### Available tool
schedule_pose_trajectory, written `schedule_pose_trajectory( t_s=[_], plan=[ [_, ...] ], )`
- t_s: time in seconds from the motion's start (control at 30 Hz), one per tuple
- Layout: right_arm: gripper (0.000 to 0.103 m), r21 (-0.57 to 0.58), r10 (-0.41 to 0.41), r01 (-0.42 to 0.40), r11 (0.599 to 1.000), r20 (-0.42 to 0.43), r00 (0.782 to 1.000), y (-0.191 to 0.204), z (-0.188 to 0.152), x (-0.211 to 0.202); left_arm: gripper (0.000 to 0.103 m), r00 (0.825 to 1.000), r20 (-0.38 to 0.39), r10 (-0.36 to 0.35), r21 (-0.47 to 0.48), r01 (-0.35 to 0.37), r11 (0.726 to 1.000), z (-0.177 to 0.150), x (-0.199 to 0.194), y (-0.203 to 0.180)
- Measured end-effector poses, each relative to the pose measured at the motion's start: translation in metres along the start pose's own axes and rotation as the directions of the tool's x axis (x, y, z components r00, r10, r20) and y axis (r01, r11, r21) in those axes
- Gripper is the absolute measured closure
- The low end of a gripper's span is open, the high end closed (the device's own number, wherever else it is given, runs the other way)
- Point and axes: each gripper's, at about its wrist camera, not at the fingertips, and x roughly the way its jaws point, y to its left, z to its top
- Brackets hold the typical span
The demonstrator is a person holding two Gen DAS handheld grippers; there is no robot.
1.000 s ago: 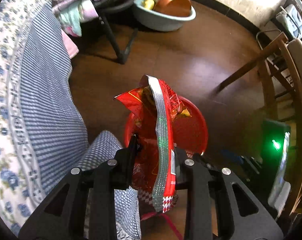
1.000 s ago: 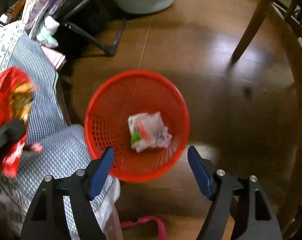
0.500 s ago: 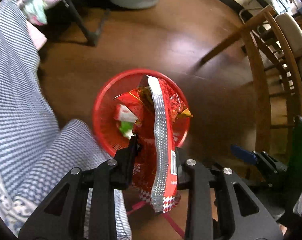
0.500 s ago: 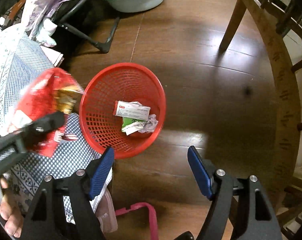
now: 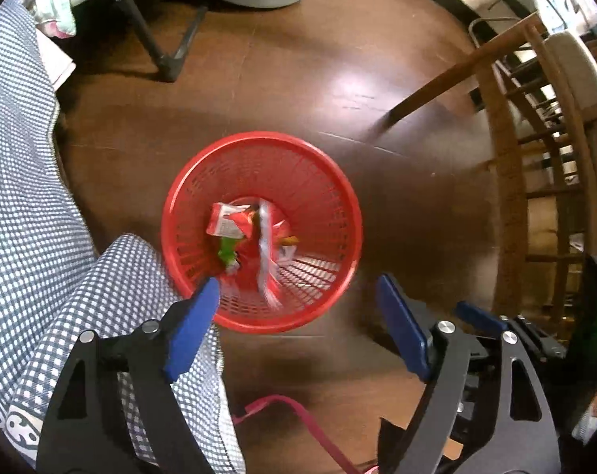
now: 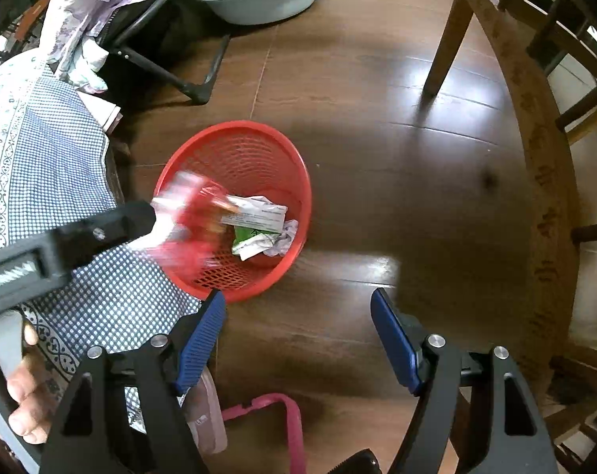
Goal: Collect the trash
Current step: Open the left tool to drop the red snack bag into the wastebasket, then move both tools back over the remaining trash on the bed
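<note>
A red mesh waste basket (image 5: 330,181) (image 6: 294,170) stands on the dark wooden floor. A red and silver snack bag (image 5: 264,249) (image 6: 187,221), blurred, drops into it, free of my fingers. Crumpled white and green wrappers (image 6: 258,229) (image 5: 225,233) lie in the basket's bottom. My left gripper (image 5: 298,316) hangs over the basket's near rim, its jaws opening wide with nothing between them. One finger (image 6: 100,229) of it reaches in from the left in the right wrist view. My right gripper (image 6: 298,316) stands open and empty above the floor just in front of the basket.
A blue checked cloth (image 5: 29,197) (image 6: 61,166) drapes down beside the basket on the left. A pale green basin (image 6: 266,0) and a black folding frame (image 5: 156,47) lie beyond. Wooden chair legs (image 6: 452,31) stand at right. A pink strap (image 6: 286,422) lies on the floor near me.
My left gripper has opened and let go of the snack bag, which now falls into the basket. The right gripper stays open, its view shifted slightly.
</note>
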Motion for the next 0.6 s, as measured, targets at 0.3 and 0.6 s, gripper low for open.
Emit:
schedule_pose_trajectory(
  t_s=[0.3,0.6],
  plan=[
    [0.029,-0.02,0.01,-0.01,1.0,-0.007,1.0,0.006,-0.001,-0.002,0.021,0.999,0.023,-0.028,-0.019,0.029,0.999,0.002,-0.008,0.003],
    [0.029,-0.048,-0.004,0.005,0.999,0.018,1.0,0.008,-0.002,-0.025,0.021,0.993,0.108,-0.054,-0.032,0.058,0.998,0.0,-0.041,0.005]
  ],
)
